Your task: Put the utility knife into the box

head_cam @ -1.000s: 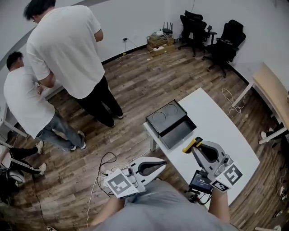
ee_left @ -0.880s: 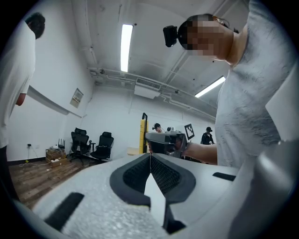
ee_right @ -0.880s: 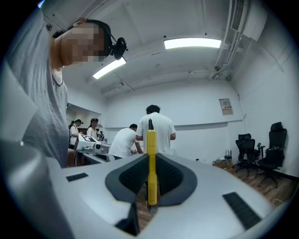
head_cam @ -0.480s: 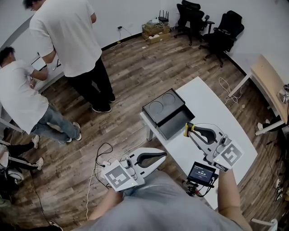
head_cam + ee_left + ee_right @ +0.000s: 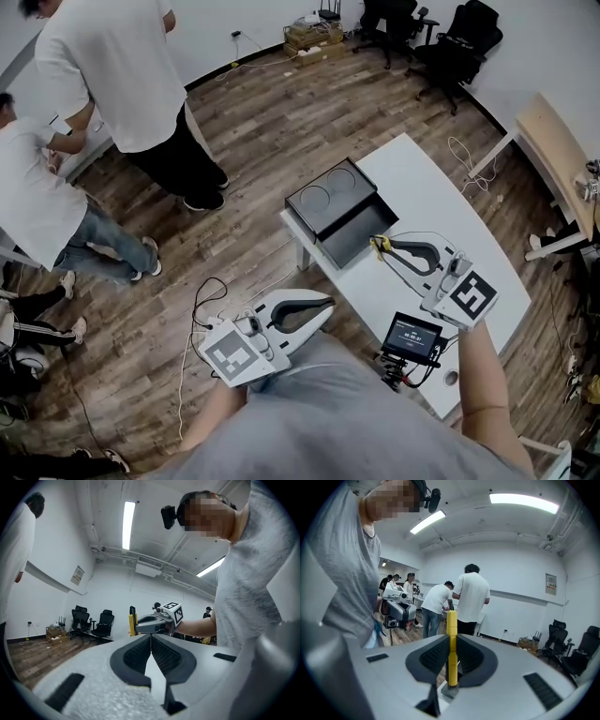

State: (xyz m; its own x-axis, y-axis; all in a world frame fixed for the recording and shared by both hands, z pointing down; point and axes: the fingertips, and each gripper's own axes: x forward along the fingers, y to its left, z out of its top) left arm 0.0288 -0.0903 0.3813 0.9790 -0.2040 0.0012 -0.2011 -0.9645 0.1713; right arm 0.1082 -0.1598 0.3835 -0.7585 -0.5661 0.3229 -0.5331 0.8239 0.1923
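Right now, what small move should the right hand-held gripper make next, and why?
Probably ease the right hand-held gripper a little toward the open box, until the utility knife hangs over it. Its jaws are clamped on the knife, which sits just at the box's near edge, not yet inside.

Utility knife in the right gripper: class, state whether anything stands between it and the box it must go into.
Nothing visible does. The right gripper holds the utility knife right at the edge of the box, whose open part faces up with nothing seen over it.
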